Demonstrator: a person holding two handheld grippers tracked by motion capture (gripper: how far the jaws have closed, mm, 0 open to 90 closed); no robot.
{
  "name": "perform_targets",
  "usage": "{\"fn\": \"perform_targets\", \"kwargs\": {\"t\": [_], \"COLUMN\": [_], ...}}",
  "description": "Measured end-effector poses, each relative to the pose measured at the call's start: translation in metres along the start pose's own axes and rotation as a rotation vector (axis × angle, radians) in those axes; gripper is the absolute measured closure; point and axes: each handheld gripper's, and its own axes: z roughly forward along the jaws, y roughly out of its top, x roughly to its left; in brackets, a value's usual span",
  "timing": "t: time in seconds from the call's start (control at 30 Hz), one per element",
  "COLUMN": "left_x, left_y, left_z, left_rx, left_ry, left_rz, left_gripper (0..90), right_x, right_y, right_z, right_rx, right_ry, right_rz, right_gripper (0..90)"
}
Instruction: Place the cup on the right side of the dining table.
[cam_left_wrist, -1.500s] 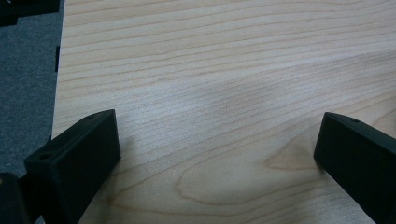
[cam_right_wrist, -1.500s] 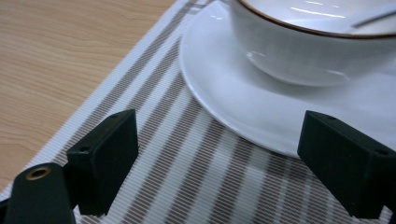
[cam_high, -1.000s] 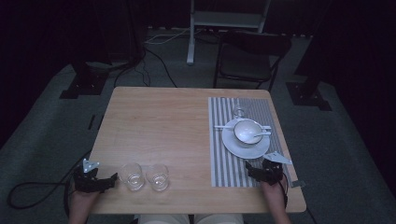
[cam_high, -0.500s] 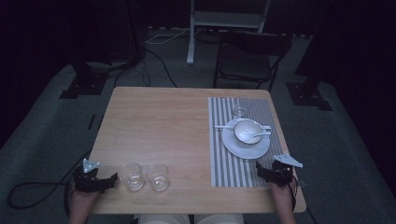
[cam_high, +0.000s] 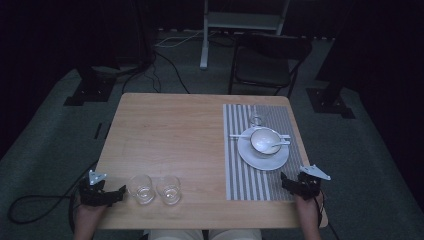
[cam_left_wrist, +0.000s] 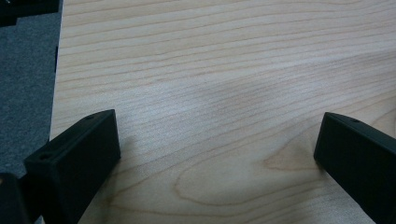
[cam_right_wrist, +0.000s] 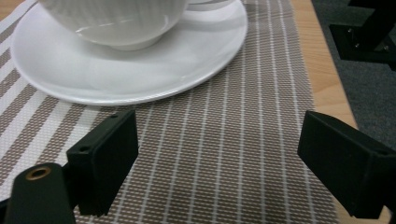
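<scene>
At the near right corner of the table, the right gripper rests on the striped placemat with its jaws spread wide and nothing between them. In the right gripper view the white plate sits just ahead of the jaws, carrying the white bowl; from above, a spoon lies in that bowl and 1 small glass stands behind it on the mat. The left gripper lies at the near left edge, jaws likewise apart over bare wood, with 2 glasses just beside it to its right.

The likely trouble is at the plate: a low, flat rim gives the jaws little to bite, so a shallow grip could let it tip and send the bowl and spoon sliding off. Pushing in along the mat could also bunch the weave and shove the whole setting. On the left, a careless sweep could knock the nearer glass into its neighbour.
</scene>
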Motion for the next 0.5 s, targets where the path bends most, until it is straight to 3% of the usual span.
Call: {"fn": "perform_targets", "kwargs": {"t": [0.27, 0.5], "left_x": [0.0, 0.0], "left_y": [0.0, 0.0], "left_z": [0.0, 0.0], "left_rx": [-0.001, -0.001], "left_ry": [0.0, 0.0], "left_rz": [0.0, 0.0], "left_gripper": [0.7, 0.7], "right_x": [-0.018, -0.024], "right_y": [-0.002, -0.003], "right_z": [-0.003, -0.001], "right_rx": [-0.002, 0.005], "right_ry": [-0.026, -0.049], "right_rz": [0.051, 0.06], "right_gripper": [12.1, 12.1]}}
